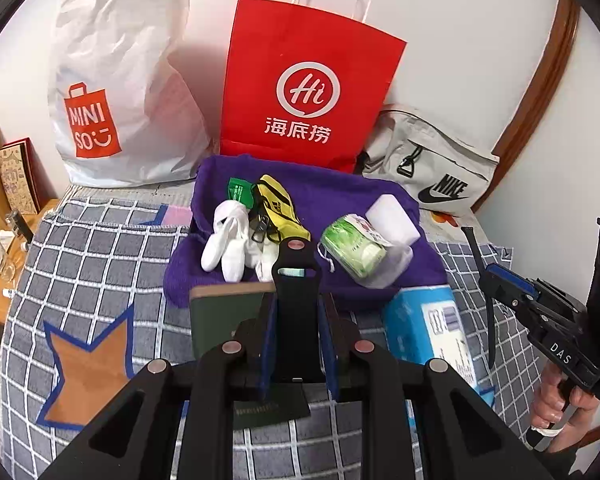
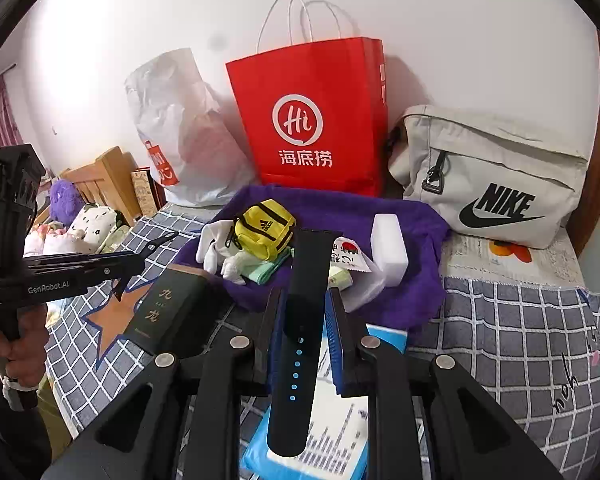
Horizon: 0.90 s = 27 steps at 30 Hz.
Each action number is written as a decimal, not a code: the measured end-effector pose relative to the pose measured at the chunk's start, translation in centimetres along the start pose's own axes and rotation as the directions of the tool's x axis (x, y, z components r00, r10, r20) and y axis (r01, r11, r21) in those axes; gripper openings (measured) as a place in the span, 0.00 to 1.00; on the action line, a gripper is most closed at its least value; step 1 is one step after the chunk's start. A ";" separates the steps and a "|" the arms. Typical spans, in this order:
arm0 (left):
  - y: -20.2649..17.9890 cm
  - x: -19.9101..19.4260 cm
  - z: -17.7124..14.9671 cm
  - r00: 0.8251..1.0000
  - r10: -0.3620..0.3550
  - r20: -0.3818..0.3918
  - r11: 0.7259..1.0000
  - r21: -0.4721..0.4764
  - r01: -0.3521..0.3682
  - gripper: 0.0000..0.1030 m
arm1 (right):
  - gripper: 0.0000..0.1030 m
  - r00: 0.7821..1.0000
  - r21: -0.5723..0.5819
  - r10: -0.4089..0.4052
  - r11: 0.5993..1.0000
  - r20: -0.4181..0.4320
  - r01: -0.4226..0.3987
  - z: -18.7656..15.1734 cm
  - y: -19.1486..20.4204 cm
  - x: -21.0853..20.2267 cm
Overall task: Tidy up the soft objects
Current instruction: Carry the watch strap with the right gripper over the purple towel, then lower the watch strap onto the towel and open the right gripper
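Note:
A purple towel (image 1: 340,196) (image 2: 412,216) lies on the bed and holds white socks (image 1: 228,236), a yellow mini bag (image 1: 278,208) (image 2: 266,226), a green-wrapped roll (image 1: 354,246) and a white sponge block (image 1: 394,216) (image 2: 388,240). My left gripper (image 1: 296,316) is shut on a short black watch strap piece (image 1: 296,300) with a buckle. My right gripper (image 2: 304,320) is shut on a long black watch strap (image 2: 304,320) with blue holes. Both hover just in front of the towel. Each gripper shows in the other's view, left (image 2: 156,242), right (image 1: 470,240).
A red paper bag (image 1: 308,88) (image 2: 316,120), a white Miniso bag (image 1: 116,80) and a grey Nike bag (image 1: 432,160) (image 2: 492,176) stand against the wall. A dark green box (image 1: 228,312) (image 2: 168,308) and a blue tissue pack (image 1: 428,320) lie on the checked blanket (image 1: 92,264).

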<state>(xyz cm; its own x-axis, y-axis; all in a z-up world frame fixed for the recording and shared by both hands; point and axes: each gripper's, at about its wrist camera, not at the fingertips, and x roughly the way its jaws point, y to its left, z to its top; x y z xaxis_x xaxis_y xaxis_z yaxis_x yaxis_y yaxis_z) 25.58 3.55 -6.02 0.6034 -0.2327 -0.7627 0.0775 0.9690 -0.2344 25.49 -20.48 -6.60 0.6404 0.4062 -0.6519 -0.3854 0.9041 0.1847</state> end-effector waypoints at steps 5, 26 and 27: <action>0.6 1.6 1.2 1.000 0.001 -0.007 1.000 -0.005 -0.002 0.19 | 0.20 1.000 -0.006 -0.003 1.000 -0.009 0.003 0.9 -0.5 1.7; 3.8 7.0 5.4 0.999 0.028 -0.023 0.998 -0.055 -0.029 0.19 | 0.20 0.998 -0.018 -0.030 0.999 -0.051 0.029 5.1 -4.4 9.0; 4.0 7.3 5.5 0.999 0.031 -0.024 0.998 -0.060 -0.032 0.19 | 0.20 0.998 -0.016 -0.025 1.000 -0.055 0.024 5.2 -4.5 9.4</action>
<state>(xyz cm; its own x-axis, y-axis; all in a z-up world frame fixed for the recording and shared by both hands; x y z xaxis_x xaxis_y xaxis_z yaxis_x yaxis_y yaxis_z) 34.68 6.13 -9.19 0.5862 -0.2044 -0.7839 0.0101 0.9694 -0.2452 36.68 -20.09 -9.71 0.6125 0.3752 -0.6958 -0.3803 0.9115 0.1568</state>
